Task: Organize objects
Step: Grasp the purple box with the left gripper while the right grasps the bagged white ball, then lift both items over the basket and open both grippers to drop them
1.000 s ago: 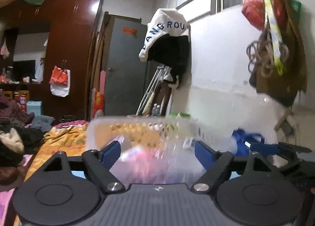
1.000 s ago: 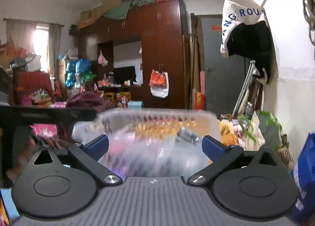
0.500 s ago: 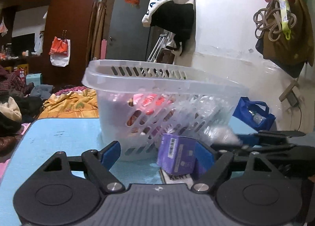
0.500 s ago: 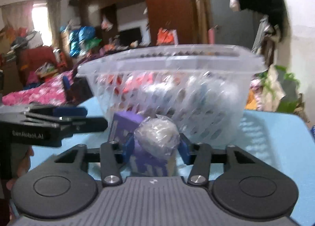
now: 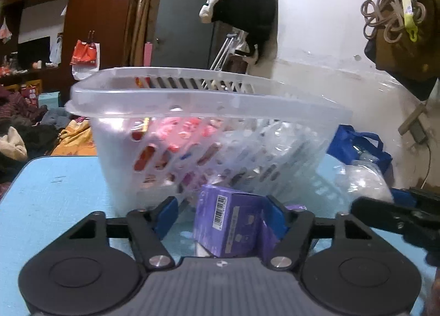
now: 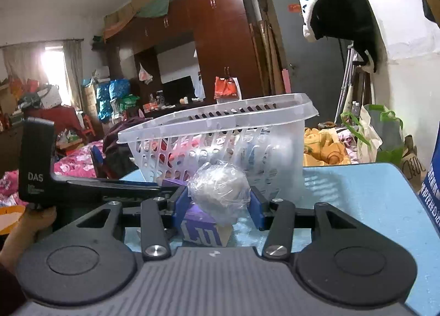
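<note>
The right gripper's (image 6: 220, 206) fingers are clamped on a plastic-wrapped ball (image 6: 220, 188). The left gripper's (image 5: 221, 215) fingers, just closing, stand apart around a purple box (image 5: 229, 224), one pad touching it. Both things sit before the clear basket (image 5: 192, 134) on the blue table (image 5: 55, 192).

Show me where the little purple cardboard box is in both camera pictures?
Left wrist view: the purple cardboard box sits low at centre, between the blue gripper pads.
Right wrist view: low at centre, partly behind a plastic-wrapped ball.
Shared landmark: the clear slotted plastic basket just behind it.
</note>
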Motion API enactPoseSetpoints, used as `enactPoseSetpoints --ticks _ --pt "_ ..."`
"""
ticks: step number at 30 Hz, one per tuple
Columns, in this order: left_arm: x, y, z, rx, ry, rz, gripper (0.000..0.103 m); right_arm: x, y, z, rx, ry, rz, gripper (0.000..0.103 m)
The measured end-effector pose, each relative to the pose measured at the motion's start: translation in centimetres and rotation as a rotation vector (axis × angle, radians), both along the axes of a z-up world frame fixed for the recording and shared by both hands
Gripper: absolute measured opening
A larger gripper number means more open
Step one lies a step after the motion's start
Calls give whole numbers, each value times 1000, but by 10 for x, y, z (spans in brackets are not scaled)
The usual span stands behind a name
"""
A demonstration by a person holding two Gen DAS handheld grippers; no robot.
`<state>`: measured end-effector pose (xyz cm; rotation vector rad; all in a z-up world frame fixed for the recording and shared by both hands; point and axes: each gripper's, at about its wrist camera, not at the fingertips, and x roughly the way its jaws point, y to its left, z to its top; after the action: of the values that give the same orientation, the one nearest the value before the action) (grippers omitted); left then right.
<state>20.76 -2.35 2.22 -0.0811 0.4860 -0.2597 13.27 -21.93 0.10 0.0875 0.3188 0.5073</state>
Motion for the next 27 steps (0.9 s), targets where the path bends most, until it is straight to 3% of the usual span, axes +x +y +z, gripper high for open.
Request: enactPoseSetpoints --ticks 4,6,7,10,20,27 --pt "-3 -12 -1 53 -18 12 71 -1 8 -1 -57 -31 -19 50" --pt "-5 -11 -1 54 -22 0 65 -3 6 -1 -54 -36 -9 50" --pt "-7 -11 0 49 -26 -25 56 -3 6 -1 -54 -38 -10 50" --pt "-13 -15 2 92 -55 -18 53 -4 6 -1 -57 -40 -6 50" --pt "-63 8 11 11 -268 -10 51 -4 3 -1 -47 -49 -20 50" --pt "-74 10 17 -28 -378 -6 51 -6 5 0 -59 -72 -25 50"
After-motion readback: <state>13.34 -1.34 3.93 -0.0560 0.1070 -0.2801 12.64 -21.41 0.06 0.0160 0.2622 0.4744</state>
